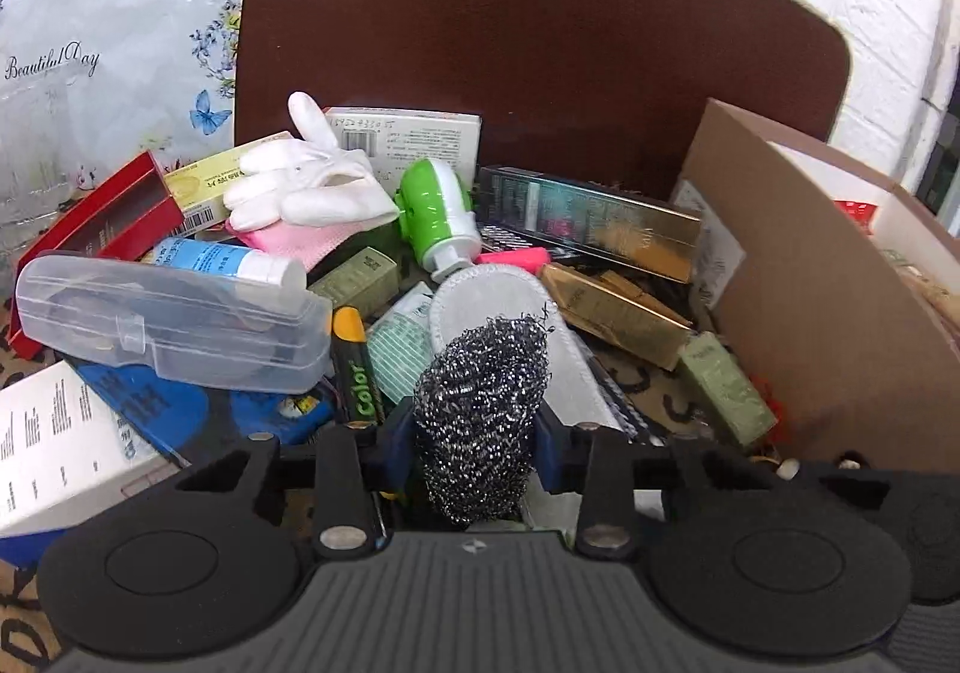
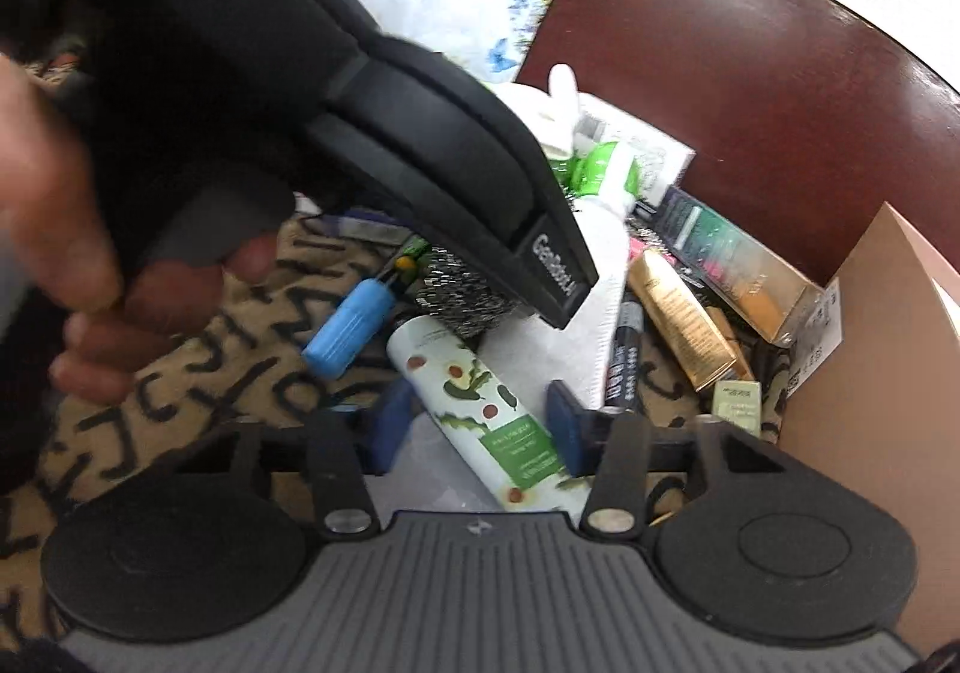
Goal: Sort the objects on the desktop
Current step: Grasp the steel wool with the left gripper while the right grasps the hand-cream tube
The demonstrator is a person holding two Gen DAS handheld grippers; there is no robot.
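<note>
A grey steel-wool scourer (image 1: pixel 480 421) stands between the blue pads (image 1: pixel 396 442) of my left gripper (image 1: pixel 474 442), which is shut on it; the pads press its sides. The scourer (image 2: pixel 462 301) also shows in the right wrist view, under the black body of the left gripper, which a hand (image 2: pixel 90 277) holds. A white tube with green print (image 2: pixel 480 409) lies slanted between the blue pads (image 2: pixel 564 421) of my right gripper (image 2: pixel 477 424), which is shut on it.
A pile of small goods surrounds both grippers: a clear plastic case (image 1: pixel 168 325), a white glove (image 1: pixel 300 181), a green-and-white brush (image 1: pixel 438 211), gold boxes (image 1: pixel 618 313) and a light blue handle (image 2: pixel 348 331). A cardboard box (image 1: pixel 810 313) stands at the right. A patterned cloth (image 2: pixel 240 373) covers the table.
</note>
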